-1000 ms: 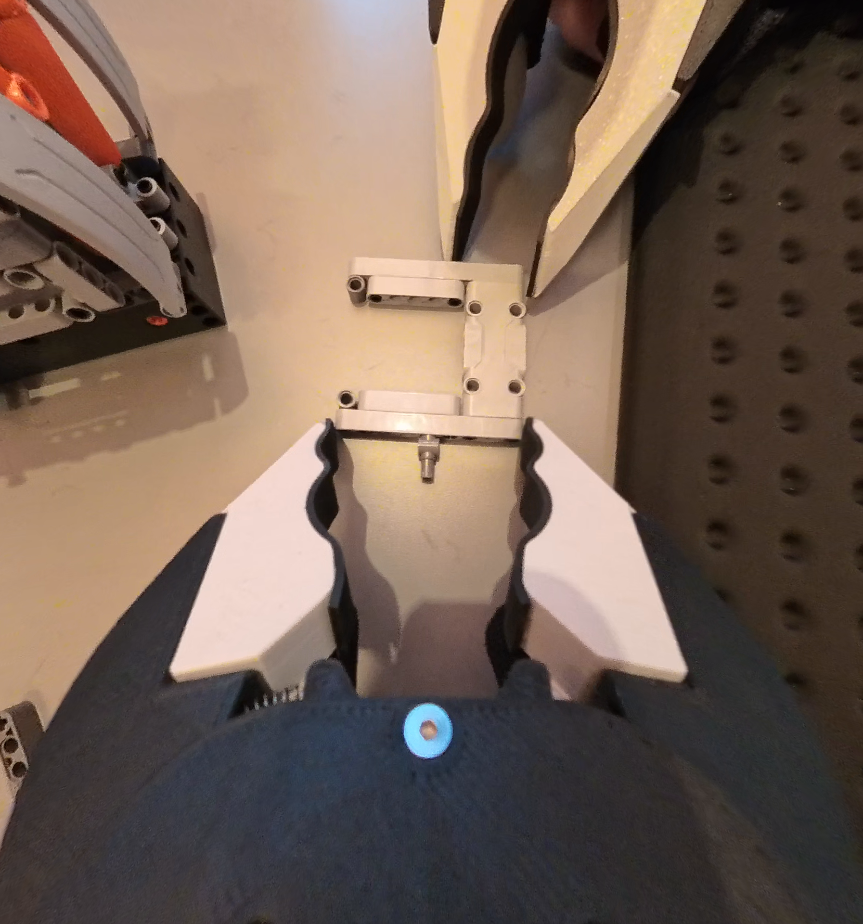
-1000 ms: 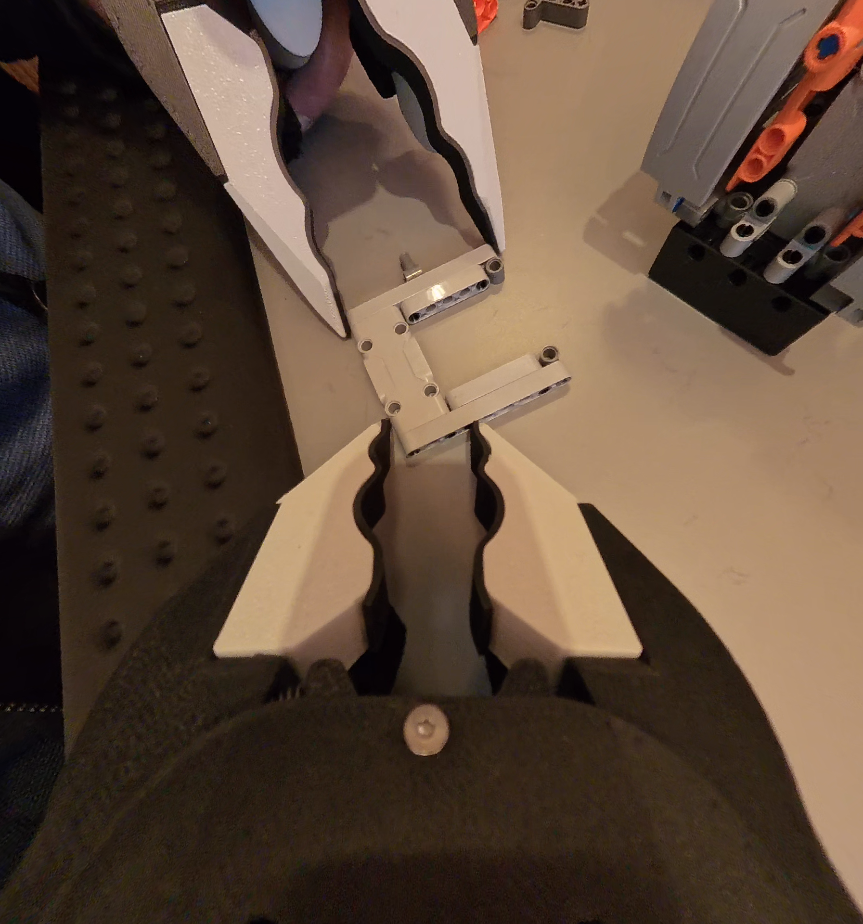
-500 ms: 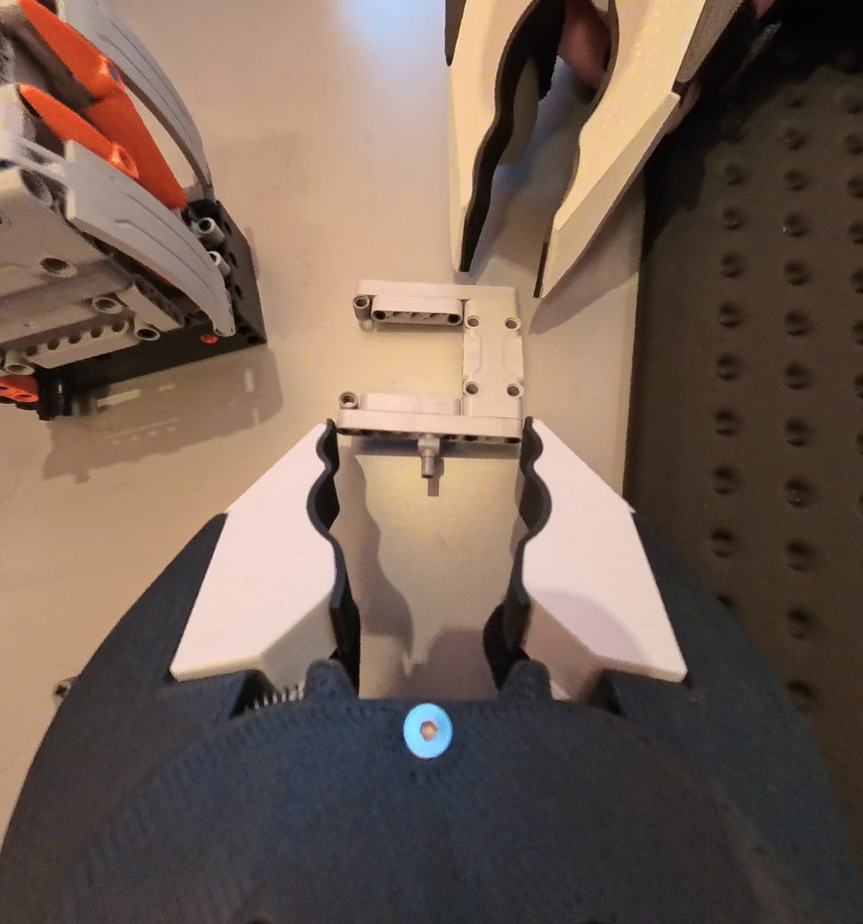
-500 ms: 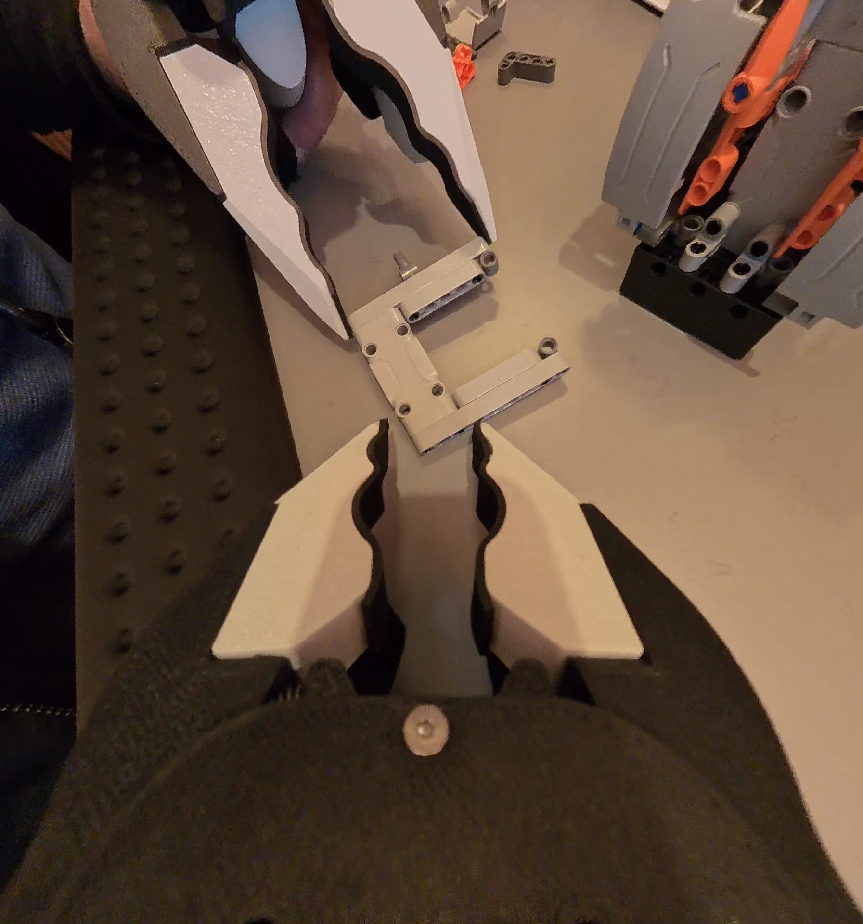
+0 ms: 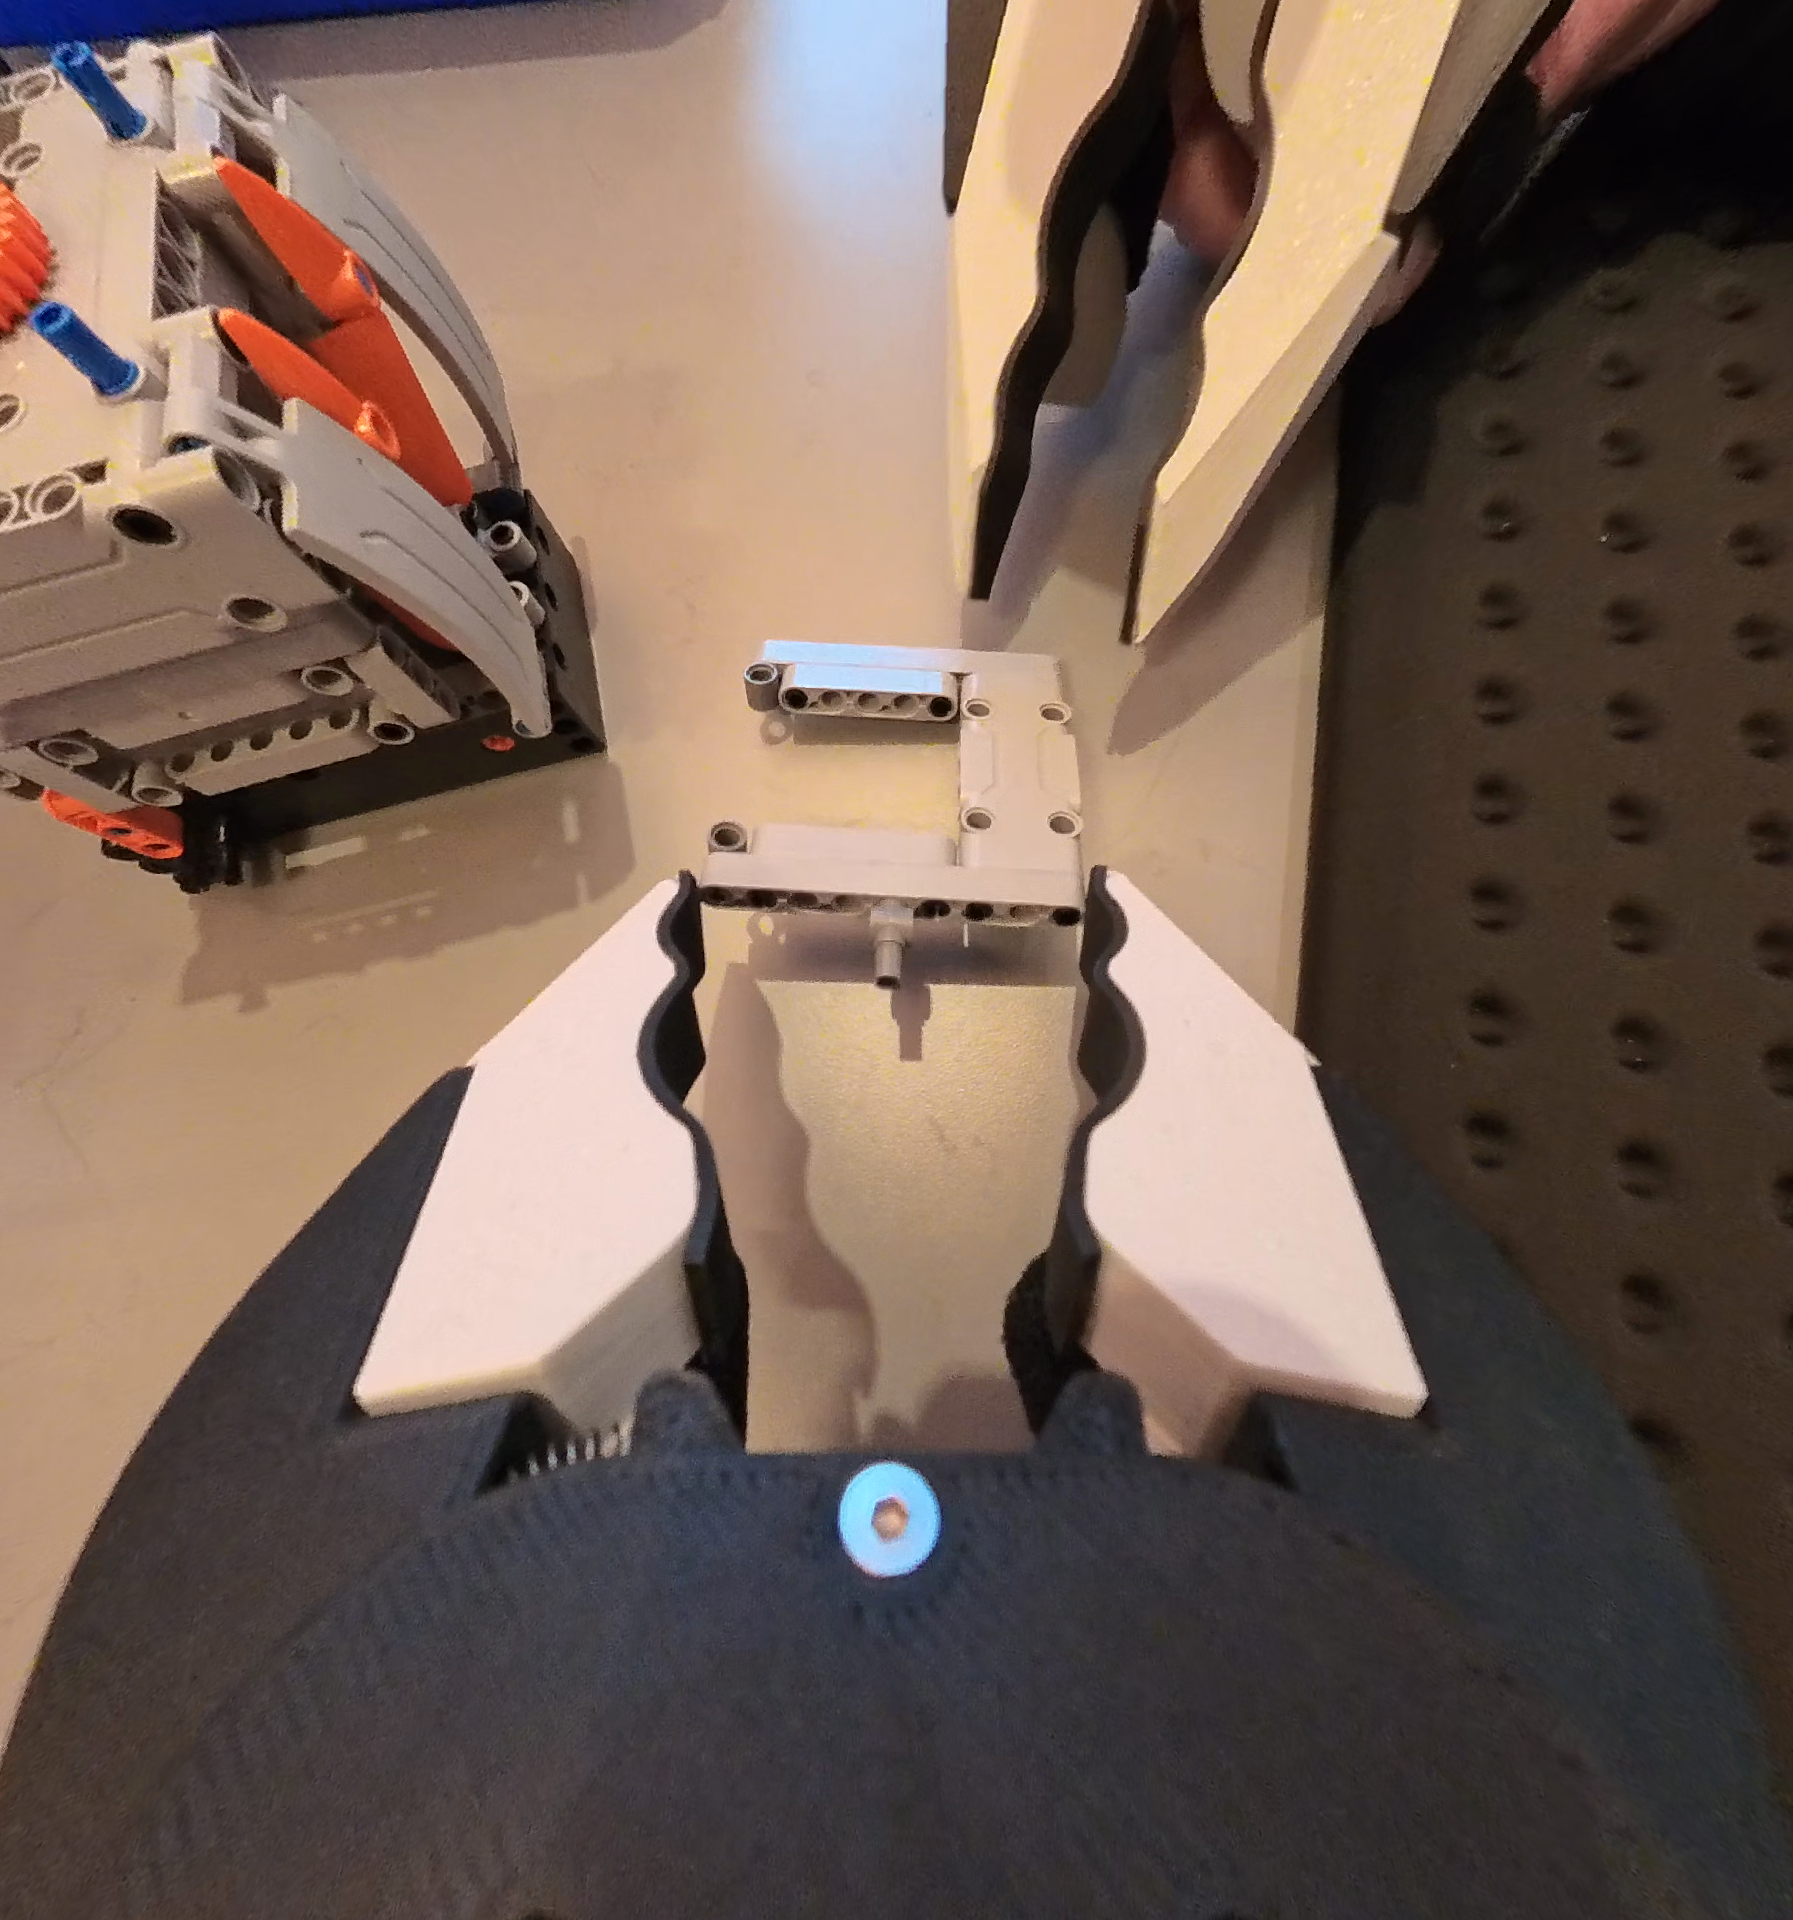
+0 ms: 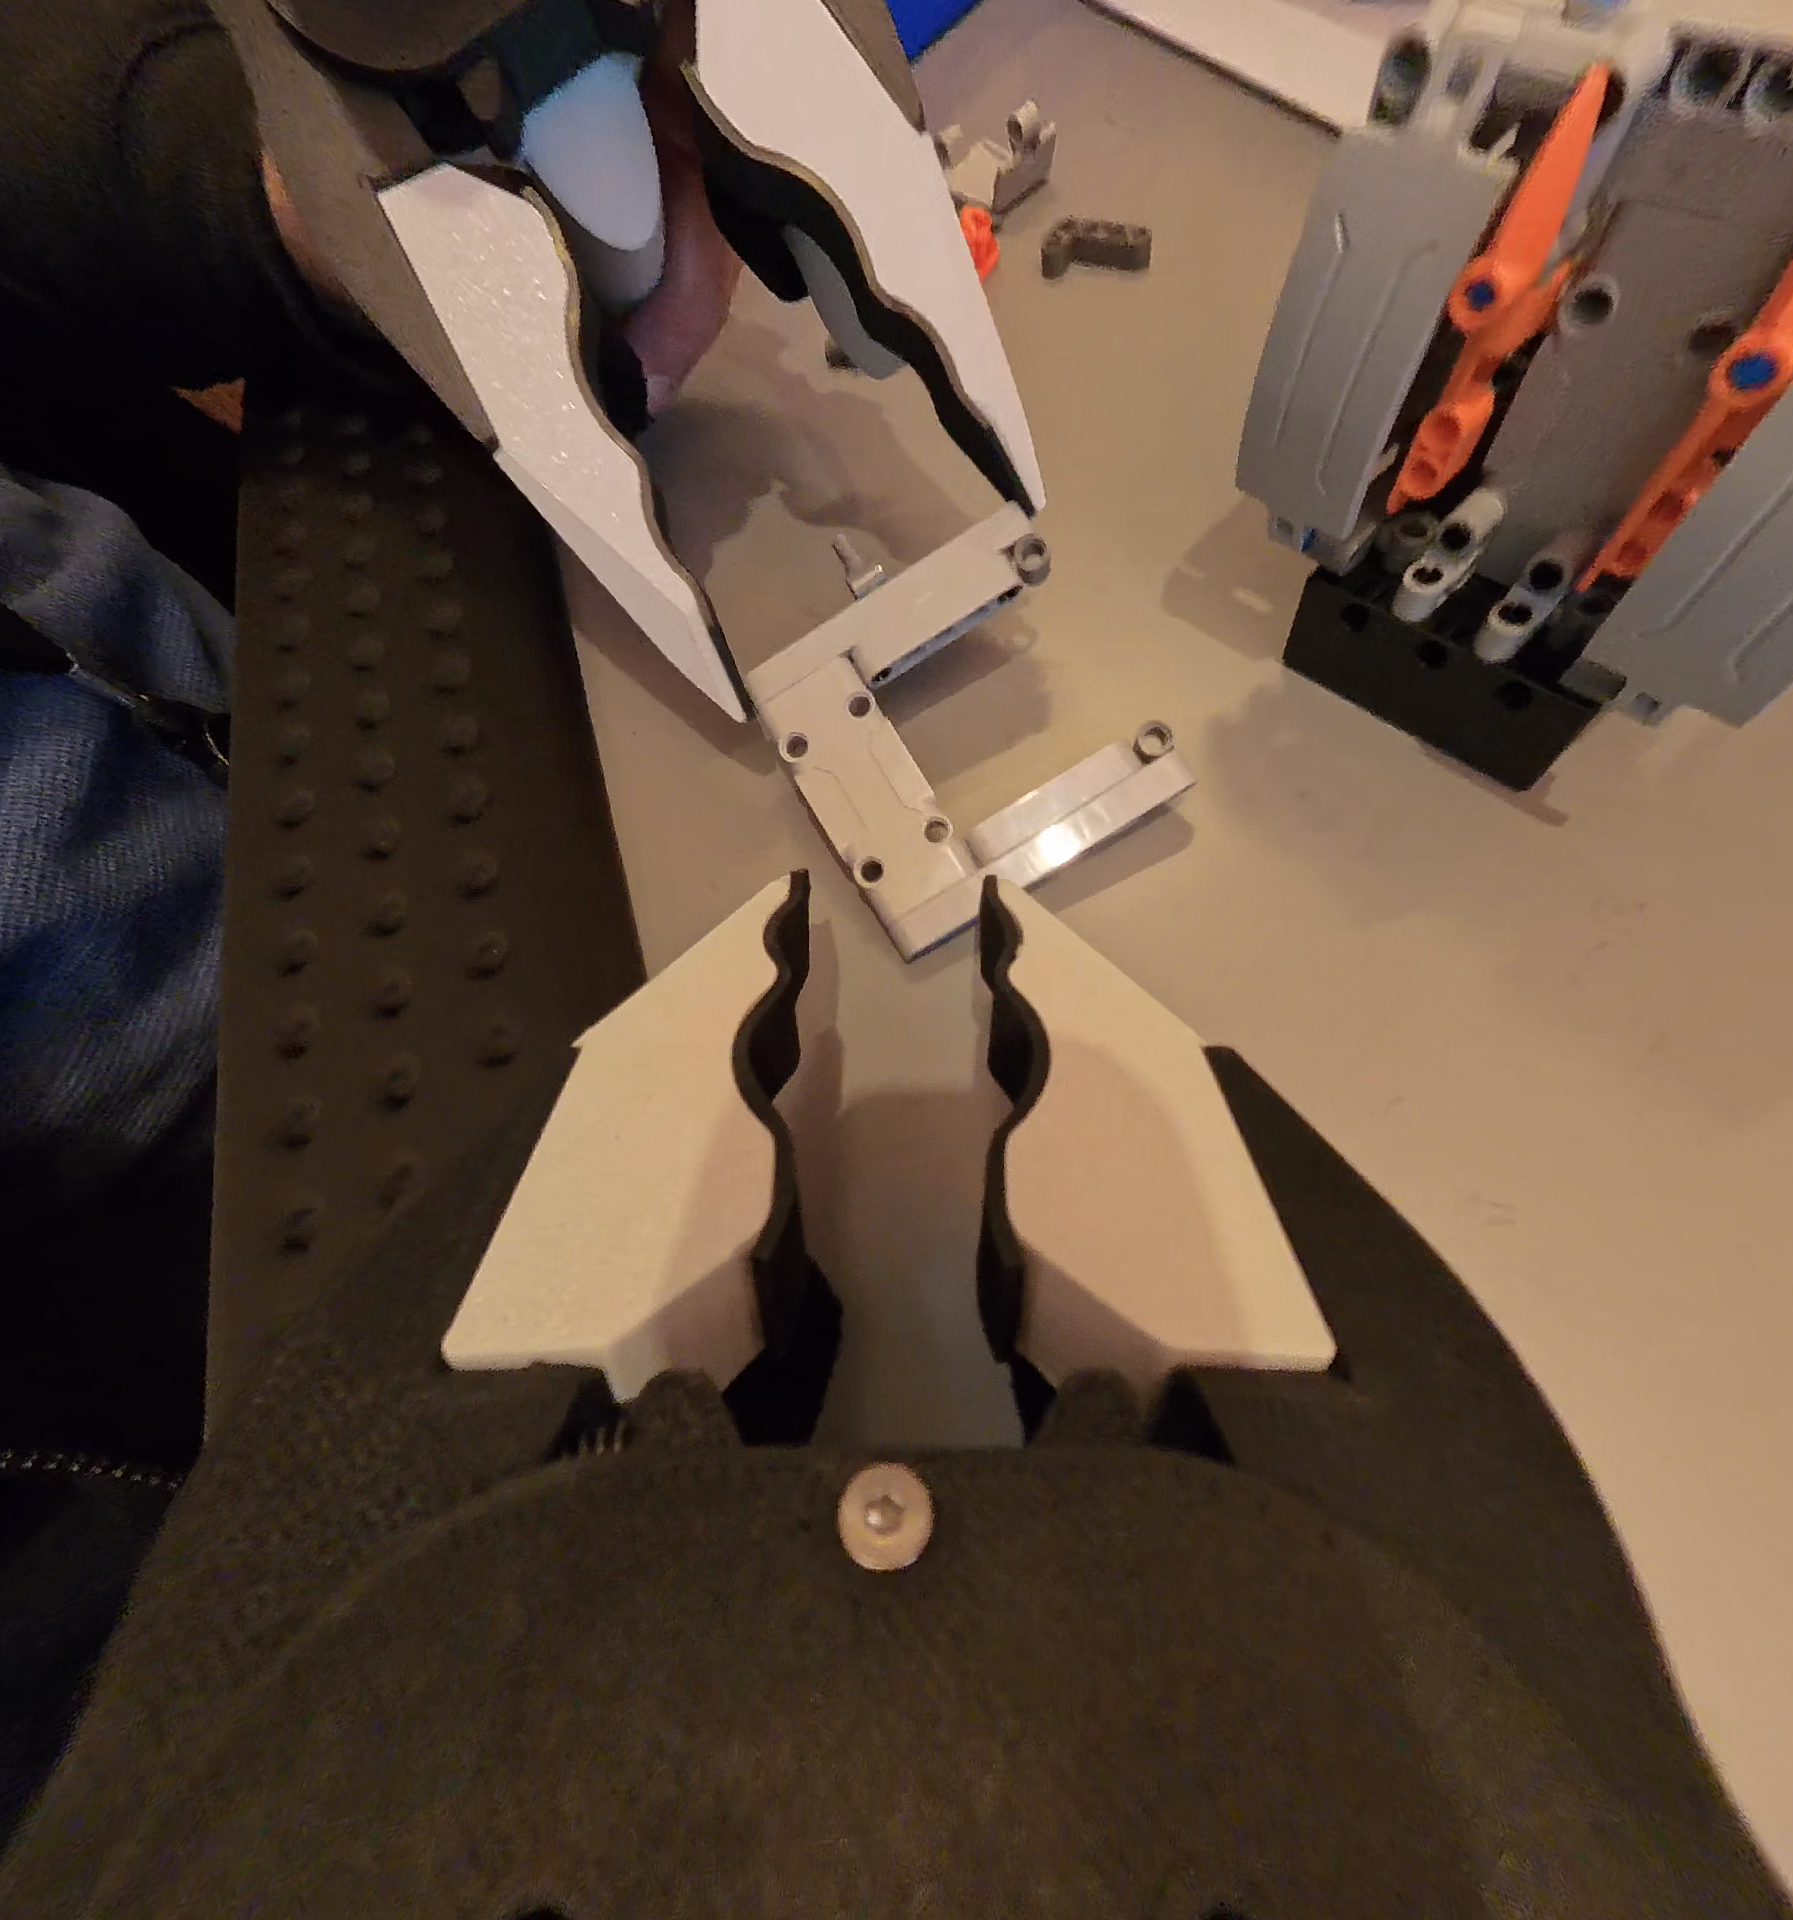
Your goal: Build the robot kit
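A grey C-shaped beam assembly [image 5: 1017, 758] with a small pin on its near beam hangs just above the beige table, its shadow beneath it. My left gripper [image 5: 890, 883] is shut on the near beam's two ends. In the right wrist view, the left gripper [image 6: 876, 608] clamps the far beam of the assembly [image 6: 861, 790]. My right gripper [image 6: 894, 883] is open and empty, its tips just short of the assembly's near end. It also shows in the left wrist view [image 5: 1058, 613], apart from the assembly.
A large grey, orange and black brick model [image 5: 248, 582] stands on the table [image 5: 767, 364]; it also shows in the right wrist view [image 6: 1557, 416]. A black studded mat [image 5: 1598, 935] borders the table. Small loose parts [image 6: 1094, 244] lie far off. A person's blue clothing [image 6: 61, 831] is beside the mat. Some 6 centimetres of space lies between my two pairs of fingers.
My right gripper let go of the assembly and drew back. My left gripper kept hold and lifted the assembly slightly, bringing more of the big model into view.
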Tool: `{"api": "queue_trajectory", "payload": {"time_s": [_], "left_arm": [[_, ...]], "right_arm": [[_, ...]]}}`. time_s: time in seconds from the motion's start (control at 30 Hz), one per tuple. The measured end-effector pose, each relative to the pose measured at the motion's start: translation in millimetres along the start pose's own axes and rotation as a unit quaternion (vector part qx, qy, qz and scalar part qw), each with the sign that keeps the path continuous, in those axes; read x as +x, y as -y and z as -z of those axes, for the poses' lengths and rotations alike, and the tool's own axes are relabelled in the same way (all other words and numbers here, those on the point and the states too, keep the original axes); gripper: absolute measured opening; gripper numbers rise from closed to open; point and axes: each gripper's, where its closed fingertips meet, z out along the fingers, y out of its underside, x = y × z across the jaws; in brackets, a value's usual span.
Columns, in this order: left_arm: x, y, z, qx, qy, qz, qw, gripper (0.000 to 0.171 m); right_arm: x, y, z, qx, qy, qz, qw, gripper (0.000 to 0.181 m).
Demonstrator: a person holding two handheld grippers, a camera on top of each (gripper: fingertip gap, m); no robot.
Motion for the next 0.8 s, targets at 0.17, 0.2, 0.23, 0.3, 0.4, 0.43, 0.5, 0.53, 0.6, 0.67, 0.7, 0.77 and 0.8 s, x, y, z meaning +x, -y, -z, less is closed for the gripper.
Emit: {"api": "queue_trajectory", "payload": {"time_s": [0.17, 0.2, 0.23, 0.3, 0.4, 0.43, 0.5, 0.53, 0.6, 0.67, 0.7, 0.77, 0.8], "left_arm": [[-2.9, 4.3, 3.8, 0.012, 0.009, -0.002, 1.0, 0.071], [-3.8, 5.0, 4.5, 0.013, 0.011, -0.002, 1.0, 0.071], [-4.5, 6.2, 5.5, 0.017, 0.013, -0.003, 1.0, 0.071], [-6.1, 8.1, 7.2, 0.021, 0.018, -0.003, 1.0, 0.071], [-8.8, 11.4, 10.0, 0.03, 0.026, -0.005, 0.999, 0.071], [-9.9, 12.7, 11.2, 0.033, 0.03, -0.006, 0.999, 0.071], [-12.0, 16.2, 14.2, 0.041, 0.037, -0.008, 0.998, 0.071], [-12.9, 18.4, 15.7, 0.046, 0.041, -0.01, 0.998, 0.071], [-14.1, 19.1, 15.9, 0.044, 0.045, -0.011, 0.998, 0.071], [-13.0, 17.0, 13.5, 0.039, 0.042, -0.013, 0.998, 0.071], [-12.5, 16.3, 12.8, 0.037, 0.041, -0.013, 0.998, 0.071], [-12.7, 15.2, 11.8, 0.035, 0.042, -0.013, 0.998, 0.071], [-12.7, 14.0, 11.1, 0.033, 0.039, -0.011, 0.999, 0.07]], "right_arm": [[2.7, 6.4, 3.0, 0.019, -0.005, -0.007, 1.0, 0.033], [3.4, 8.4, 4.0, 0.024, -0.009, -0.005, 1.0, 0.033], [3.6, 9.7, 4.8, 0.029, -0.009, -0.007, 1.0, 0.034], [4.8, 9.9, 5.5, 0.031, -0.009, -0.012, 0.999, 0.035], [4.8, 13.9, 6.7, 0.04, -0.006, -0.019, 0.999, 0.035], [4.6, 14.8, 6.6, 0.042, -0.005, -0.022, 0.999, 0.035], [3.9, 18.5, 6.2, 0.049, 0.001, -0.03, 0.998, 0.036], [2.9, 20.8, 5.9, 0.053, 0.006, -0.034, 0.998, 0.036], [1.8, 23.9, 5.1, 0.056, 0.01, -0.039, 0.998, 0.036], [3.3, 23.2, 3.0, 0.053, 0.013, -0.052, 0.997, 0.036], [4.5, 21.4, 1.8, 0.048, 0.013, -0.06, 0.997, 0.036], [8.4, 17.5, 0.8, 0.038, 0.008, -0.07, 0.997, 0.036], [10.6, 15.7, 1.0, 0.034, 0.003, -0.073, 0.997, 0.036]]}}
